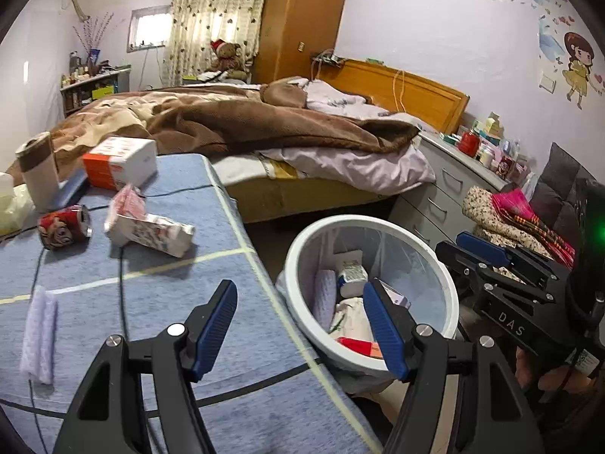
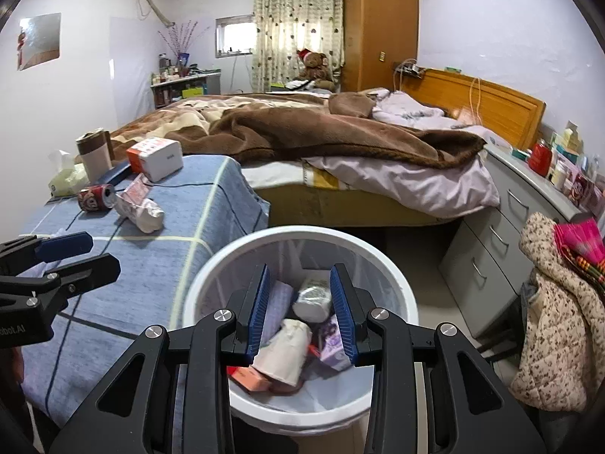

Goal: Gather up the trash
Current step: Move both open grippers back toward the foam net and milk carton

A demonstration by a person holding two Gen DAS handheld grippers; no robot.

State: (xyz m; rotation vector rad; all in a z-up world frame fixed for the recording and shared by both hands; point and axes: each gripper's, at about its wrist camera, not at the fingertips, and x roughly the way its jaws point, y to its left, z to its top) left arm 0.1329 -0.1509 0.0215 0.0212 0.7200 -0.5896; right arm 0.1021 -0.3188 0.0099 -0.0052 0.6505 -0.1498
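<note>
Our right gripper [image 2: 300, 312] hangs over the bin [image 2: 401, 287], apart and empty. Our left gripper [image 1: 298, 325] is wide too, empty. A can [image 1: 64, 227] and carton [image 1: 151, 227] lie on the table [image 1: 170, 302].

My right gripper [image 2: 300, 312] tilts downward, blue pads parted with nothing pinched between them. My left gripper [image 1: 300, 331] angles down beside it, jaws spread wider and empty, each gripper hand-held
</note>
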